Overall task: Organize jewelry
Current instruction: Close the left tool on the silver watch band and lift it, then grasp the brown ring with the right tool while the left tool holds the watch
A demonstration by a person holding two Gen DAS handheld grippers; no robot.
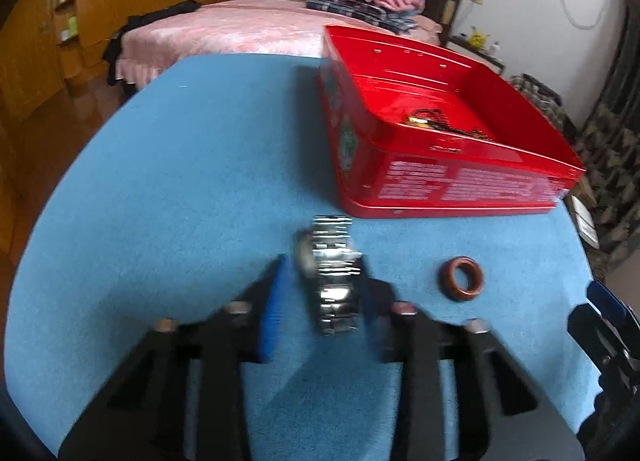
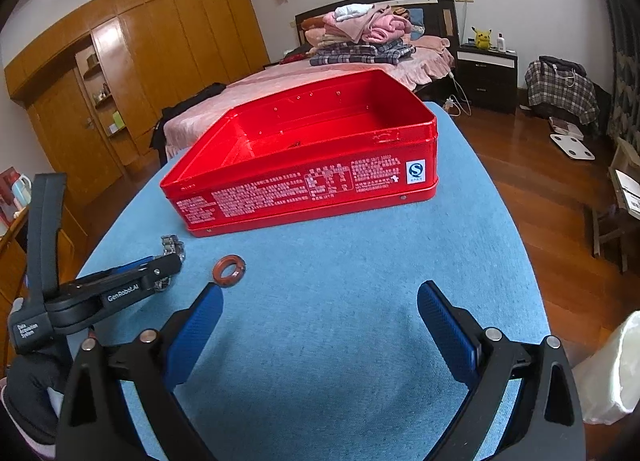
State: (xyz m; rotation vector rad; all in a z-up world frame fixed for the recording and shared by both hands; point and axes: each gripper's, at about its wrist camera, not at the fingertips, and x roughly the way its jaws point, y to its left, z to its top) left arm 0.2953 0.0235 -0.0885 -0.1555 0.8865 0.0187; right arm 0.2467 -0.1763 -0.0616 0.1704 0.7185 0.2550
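Observation:
A silver metal-band watch lies on the blue tablecloth in front of the red tin. My left gripper straddles it, one blue pad on each side against the case, shut on the watch; this view is blurred. In the right wrist view the same gripper covers most of the watch. A red-brown ring lies just right of the watch. The open red tin holds gold and dark chains. My right gripper hovers open over bare cloth, empty.
The table's edge curves round close on the left and right. A pink bed with piled clothes stands behind it, a wooden wardrobe to the left. A white bag sits at the right edge. The right gripper's fingers show at the far right.

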